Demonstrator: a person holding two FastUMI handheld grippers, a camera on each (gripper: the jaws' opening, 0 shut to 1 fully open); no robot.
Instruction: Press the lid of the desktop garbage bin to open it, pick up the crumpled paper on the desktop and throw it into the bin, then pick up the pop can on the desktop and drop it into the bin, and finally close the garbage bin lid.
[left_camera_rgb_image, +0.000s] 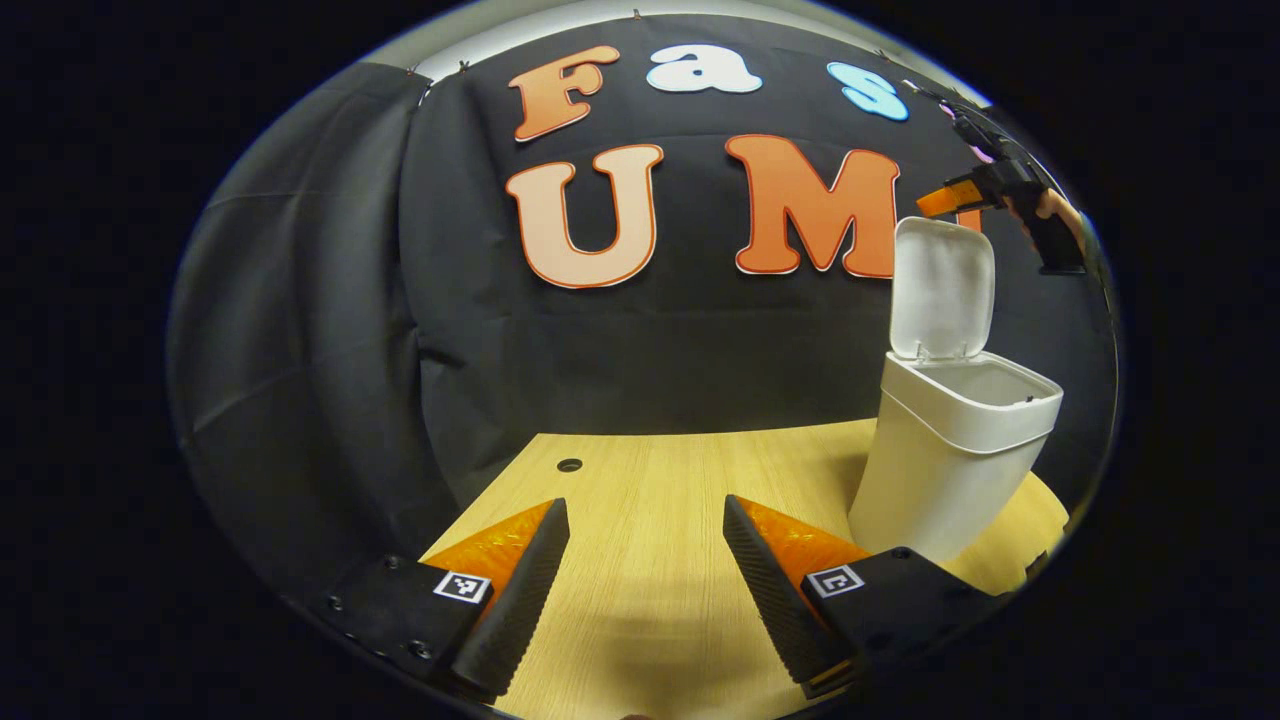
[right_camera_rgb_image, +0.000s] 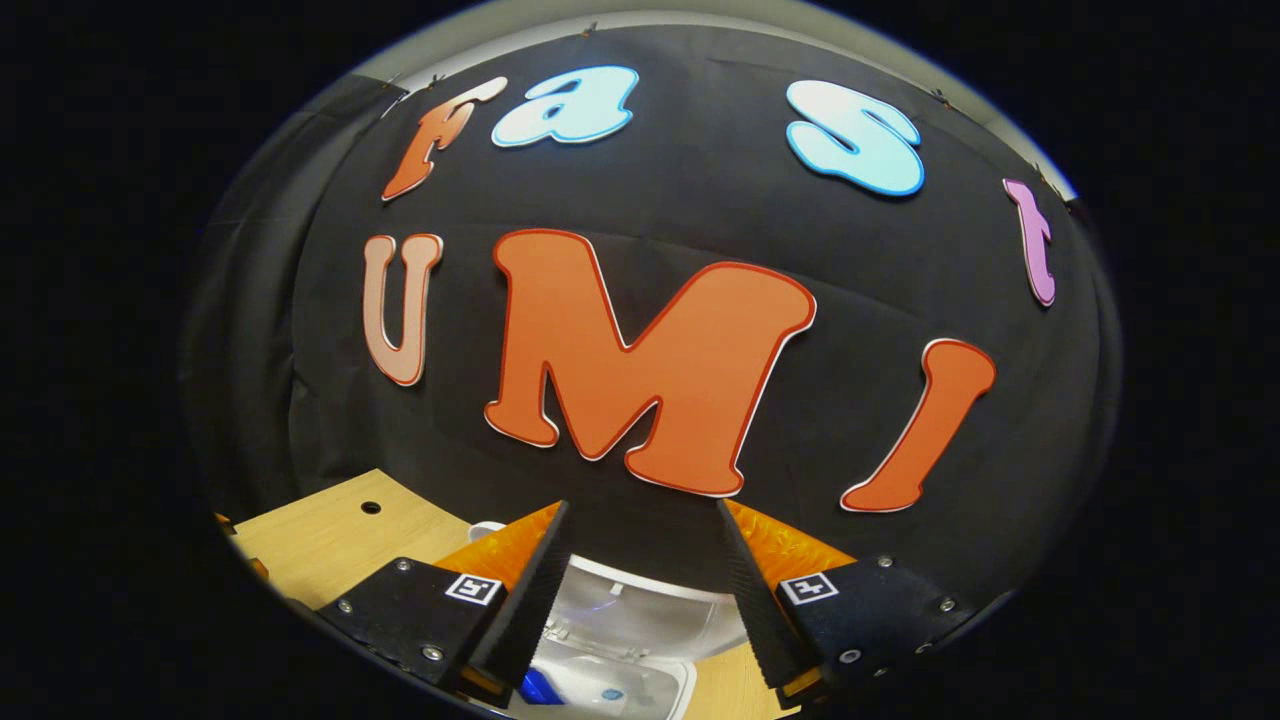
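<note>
Meanwhile both ribbed tools, left (left_camera_rgb_image: 645, 560) and right (right_camera_rgb_image: 640, 570), gape empty; smooth white plastic bin (left_camera_rgb_image: 950, 450) stands lid (left_camera_rgb_image: 940, 290) upright.

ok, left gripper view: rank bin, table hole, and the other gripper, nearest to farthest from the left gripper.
From the left gripper:
1. Table hole, ahead, slightly left, on the tabletop.
2. Bin, ahead right, lid up.
3. Right gripper, above and beyond the bin's raised lid.

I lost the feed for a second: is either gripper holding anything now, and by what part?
Nothing is held. The left gripper is open over the bare desktop; the right gripper is open above the open bin.
</note>
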